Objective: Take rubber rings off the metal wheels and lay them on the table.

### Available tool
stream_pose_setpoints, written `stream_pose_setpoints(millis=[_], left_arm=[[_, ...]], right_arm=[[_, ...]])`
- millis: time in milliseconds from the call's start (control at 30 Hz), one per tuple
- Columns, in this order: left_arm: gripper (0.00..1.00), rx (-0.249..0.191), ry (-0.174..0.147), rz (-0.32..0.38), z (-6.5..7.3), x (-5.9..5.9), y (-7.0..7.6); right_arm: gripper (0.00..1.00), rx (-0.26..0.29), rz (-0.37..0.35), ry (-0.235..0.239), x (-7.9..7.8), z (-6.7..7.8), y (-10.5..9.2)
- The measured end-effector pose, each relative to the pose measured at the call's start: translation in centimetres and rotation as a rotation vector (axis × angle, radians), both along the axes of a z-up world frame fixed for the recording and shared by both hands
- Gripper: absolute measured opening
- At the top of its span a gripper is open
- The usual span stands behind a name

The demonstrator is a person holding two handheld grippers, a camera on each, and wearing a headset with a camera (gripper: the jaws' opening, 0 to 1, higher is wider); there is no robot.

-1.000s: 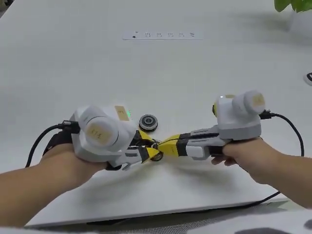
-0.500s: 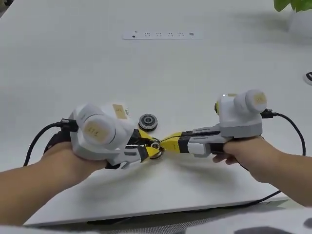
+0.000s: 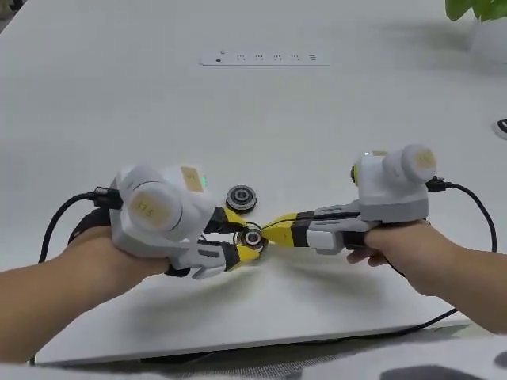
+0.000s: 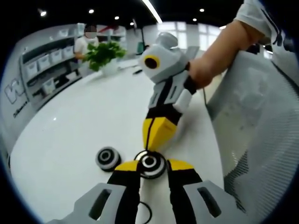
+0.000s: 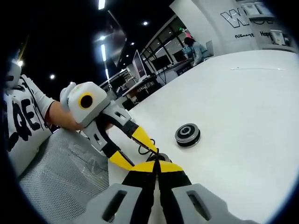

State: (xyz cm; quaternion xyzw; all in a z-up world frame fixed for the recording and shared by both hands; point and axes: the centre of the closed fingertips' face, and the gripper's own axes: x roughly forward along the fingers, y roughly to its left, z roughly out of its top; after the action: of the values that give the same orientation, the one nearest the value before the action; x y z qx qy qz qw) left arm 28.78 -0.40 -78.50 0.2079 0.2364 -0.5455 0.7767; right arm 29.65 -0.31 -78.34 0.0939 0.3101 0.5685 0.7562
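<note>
Between left gripper (image 4: 152,164) jaws, a metal wheel (image 4: 151,161), right gripper (image 5: 158,164) against it.

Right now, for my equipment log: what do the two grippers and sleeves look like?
Left gripper and right gripper: white-grey bodies, black jaws with yellow tips, a black cable from each. The left has a tan label and green light. The shirt is white, short-sleeved, with black lettering.

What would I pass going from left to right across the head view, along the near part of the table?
left cable → left gripper → metal wheel clamped in its jaws → right gripper → right cable
</note>
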Motion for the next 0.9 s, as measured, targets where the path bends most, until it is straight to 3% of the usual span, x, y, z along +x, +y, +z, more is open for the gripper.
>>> stream_pose_setpoints(millis=[500, 900], left_arm=[[0.32, -0.045, 0.012, 0.02, 1.9, -0.6, 0.8], [0.4, -0.059, 0.022, 0.03, 2.6, -1.1, 1.5]], right_arm=[[0.0, 0.005, 0.004, -0.002, -0.2, 0.5, 0.1], [0.0, 0.009, 0.013, 0.0, -0.3, 0.7, 0.1]])
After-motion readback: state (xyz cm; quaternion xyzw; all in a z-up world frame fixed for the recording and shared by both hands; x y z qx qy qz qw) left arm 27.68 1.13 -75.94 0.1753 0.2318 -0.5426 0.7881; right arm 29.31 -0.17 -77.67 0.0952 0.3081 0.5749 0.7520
